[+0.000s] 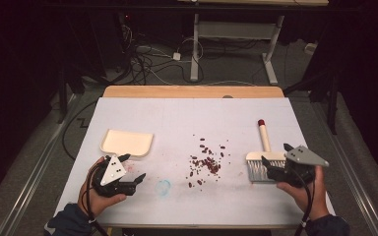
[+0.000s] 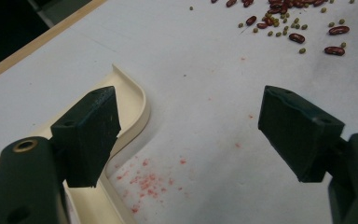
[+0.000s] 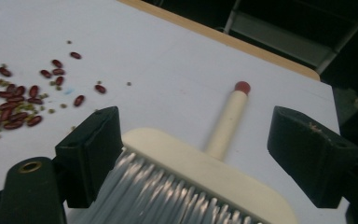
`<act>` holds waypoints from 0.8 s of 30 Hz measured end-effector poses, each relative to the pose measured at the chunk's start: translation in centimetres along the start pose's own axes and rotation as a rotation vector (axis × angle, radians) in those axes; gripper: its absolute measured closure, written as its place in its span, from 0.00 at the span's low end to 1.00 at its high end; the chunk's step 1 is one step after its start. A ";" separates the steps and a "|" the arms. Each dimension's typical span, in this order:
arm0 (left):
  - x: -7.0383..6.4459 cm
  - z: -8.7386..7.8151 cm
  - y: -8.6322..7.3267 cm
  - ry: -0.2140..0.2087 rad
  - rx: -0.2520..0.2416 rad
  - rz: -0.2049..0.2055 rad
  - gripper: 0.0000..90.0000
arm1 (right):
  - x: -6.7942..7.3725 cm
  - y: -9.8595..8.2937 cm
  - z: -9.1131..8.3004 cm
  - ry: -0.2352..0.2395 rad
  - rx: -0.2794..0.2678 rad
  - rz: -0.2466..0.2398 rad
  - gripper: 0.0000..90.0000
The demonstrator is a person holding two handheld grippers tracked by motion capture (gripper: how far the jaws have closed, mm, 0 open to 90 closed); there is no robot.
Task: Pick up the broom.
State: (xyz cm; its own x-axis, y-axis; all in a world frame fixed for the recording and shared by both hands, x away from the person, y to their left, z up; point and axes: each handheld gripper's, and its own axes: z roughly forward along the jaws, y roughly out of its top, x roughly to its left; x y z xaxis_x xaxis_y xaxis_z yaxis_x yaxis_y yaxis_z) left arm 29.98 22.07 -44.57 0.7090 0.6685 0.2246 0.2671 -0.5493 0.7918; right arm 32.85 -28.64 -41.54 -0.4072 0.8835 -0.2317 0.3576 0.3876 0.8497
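Wide-open black jaws flank a cream plastic hand brush (image 3: 200,182) with grey bristles and red-capped handle; dark red beans (image 3: 23,100) lie scattered on the white bench (image 3: 168,65).

On the white desk (image 1: 177,113), scattered red beans (image 1: 206,160) lie at centre; the cream plastic dustpan (image 1: 127,142) at nine o'clock, the cream hand brush (image 1: 263,156) at three o'clock.

Bare surface (image 1: 187,118) lies open between the dustpan (image 1: 127,142) at left and the brush (image 1: 263,160) at right, broken mid-way only by the scattered beans (image 1: 206,162).
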 end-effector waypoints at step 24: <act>-0.2 0.0 -0.3 -0.021 0.033 0.023 0.23 | -5.4 2.8 14.4 0.019 0.605 0.253 0.52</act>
State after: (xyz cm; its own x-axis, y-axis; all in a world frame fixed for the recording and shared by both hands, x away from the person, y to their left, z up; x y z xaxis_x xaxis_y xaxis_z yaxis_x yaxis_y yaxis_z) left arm 29.71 22.10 -44.84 0.7287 0.6450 0.2301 0.2719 -0.5809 0.7672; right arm 48.11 -28.59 -44.73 -0.2611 0.9642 -0.0471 0.8516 0.2530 0.4591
